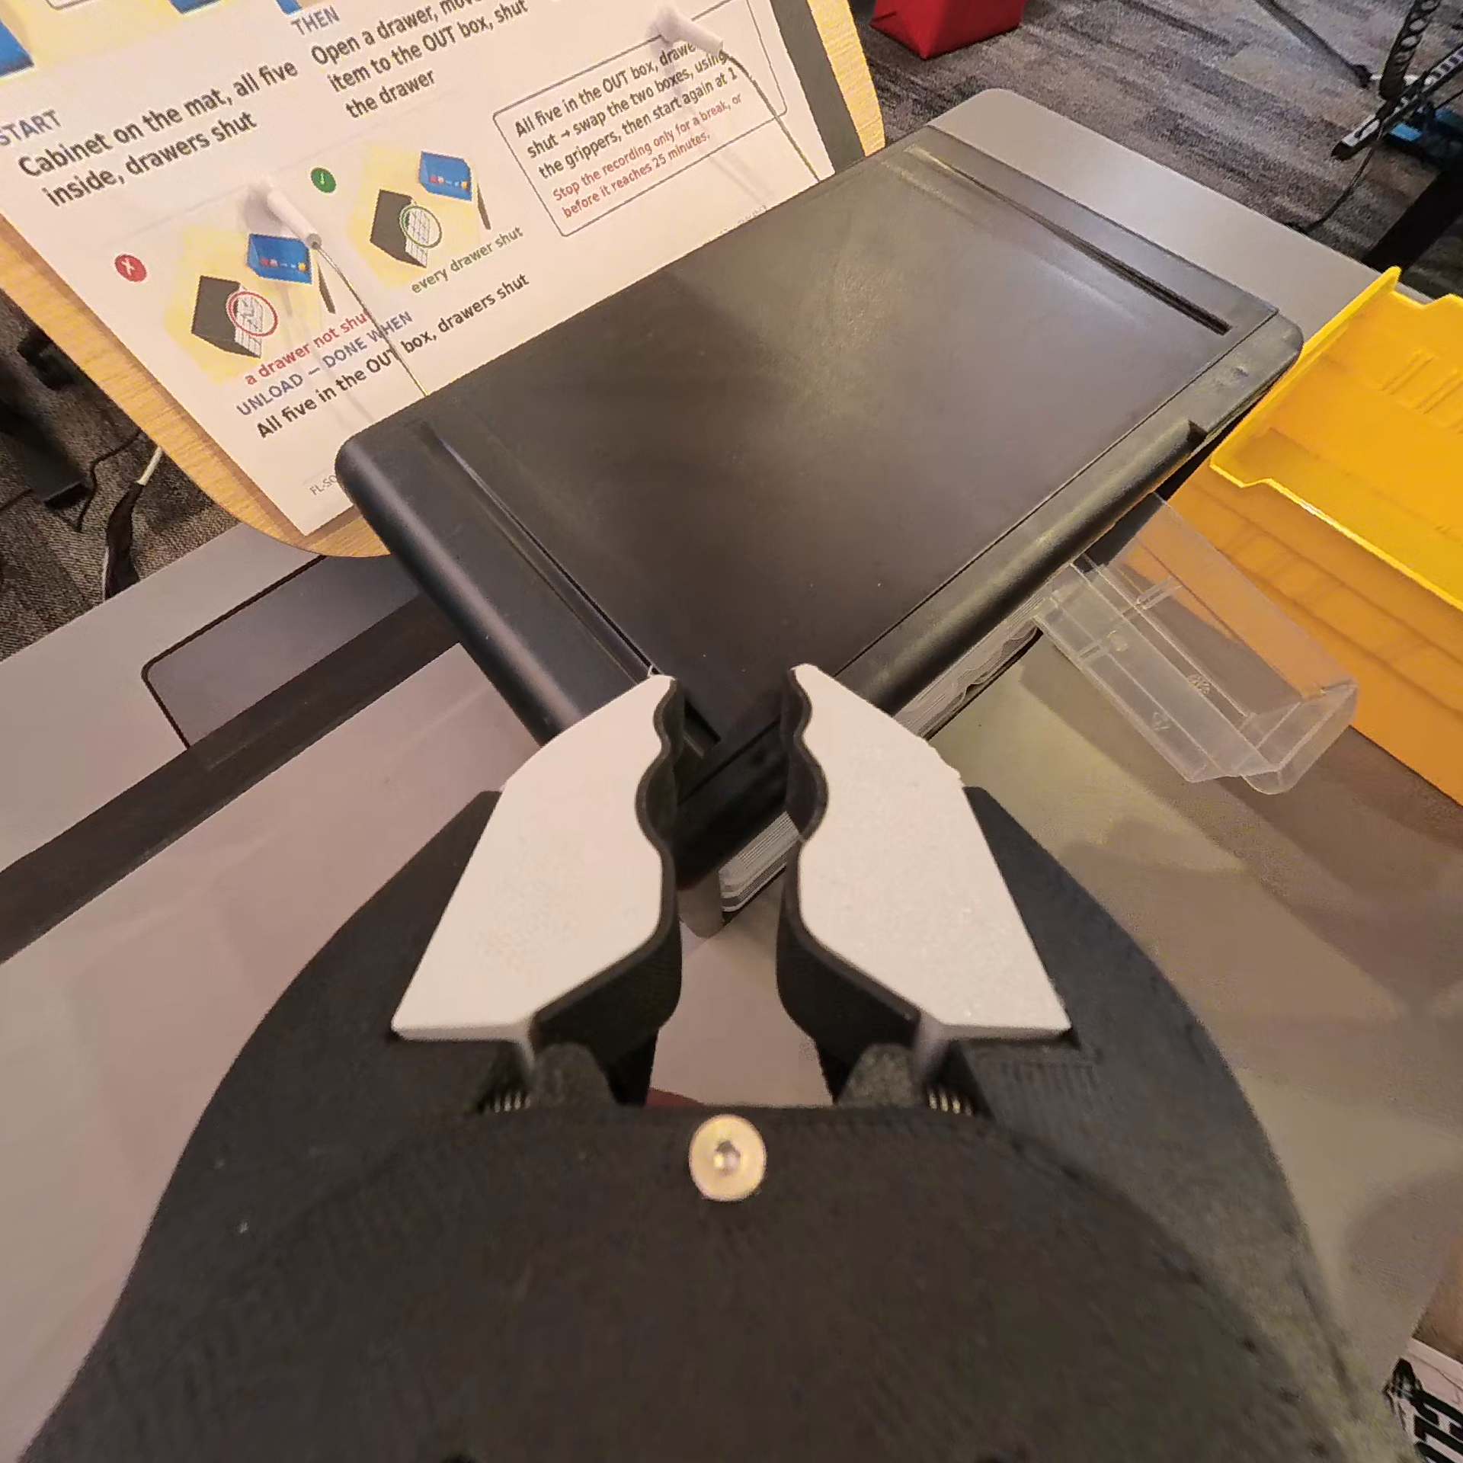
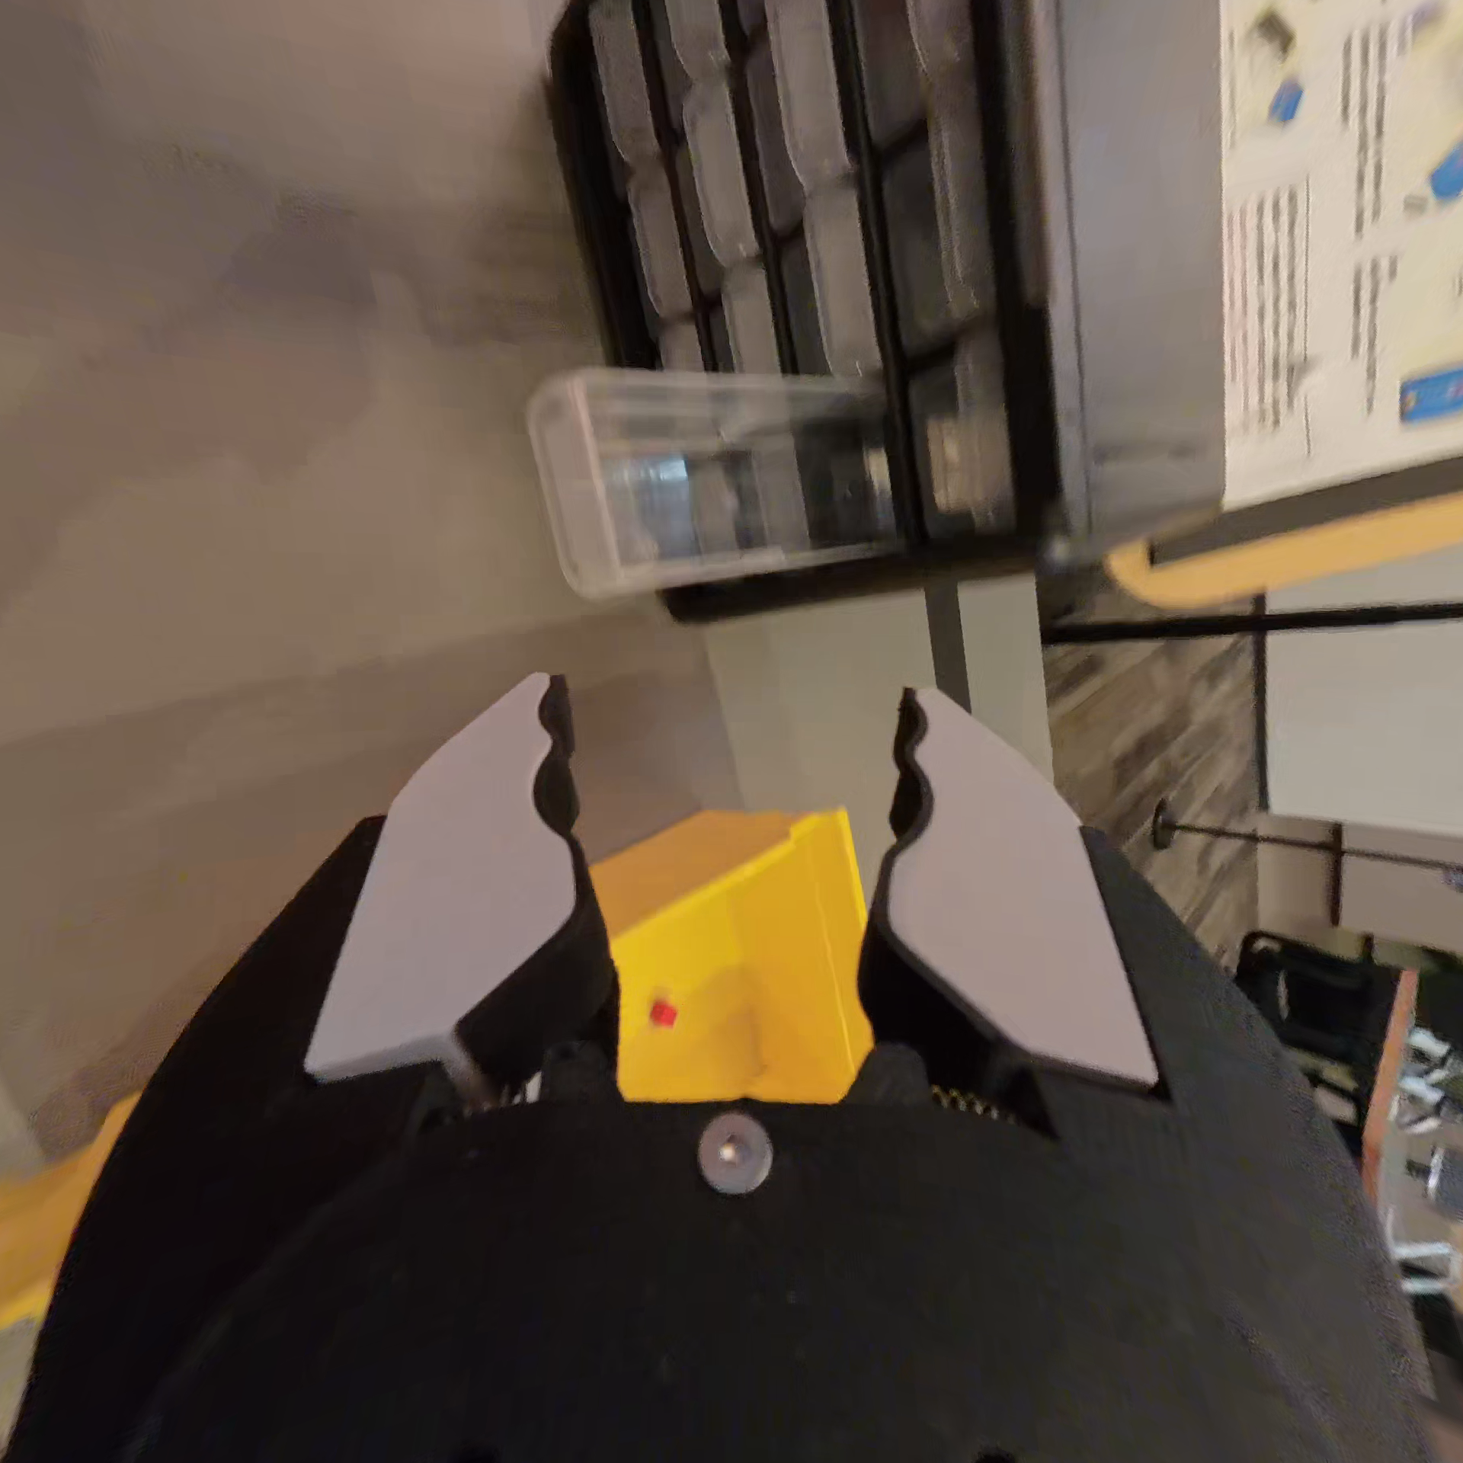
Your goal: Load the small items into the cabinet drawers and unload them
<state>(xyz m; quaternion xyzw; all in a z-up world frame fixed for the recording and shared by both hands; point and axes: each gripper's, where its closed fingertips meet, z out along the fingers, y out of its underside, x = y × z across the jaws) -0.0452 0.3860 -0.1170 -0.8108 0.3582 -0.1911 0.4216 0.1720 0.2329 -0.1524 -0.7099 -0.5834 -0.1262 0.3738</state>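
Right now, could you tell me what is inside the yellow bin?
One small red item lies on the floor of the yellow bin in the right wrist view. The right tool, open above it, and its body cover the rest of the bin.

Lab: instruction sheet (image 1: 380, 198), carpet (image 1: 1108, 71)

One drawer (image 1: 1195, 673) out of the cabinet (image 1: 831, 443) front, bin (image 1: 1362, 475) beside it, small item (image 2: 662, 1014) in the bin.
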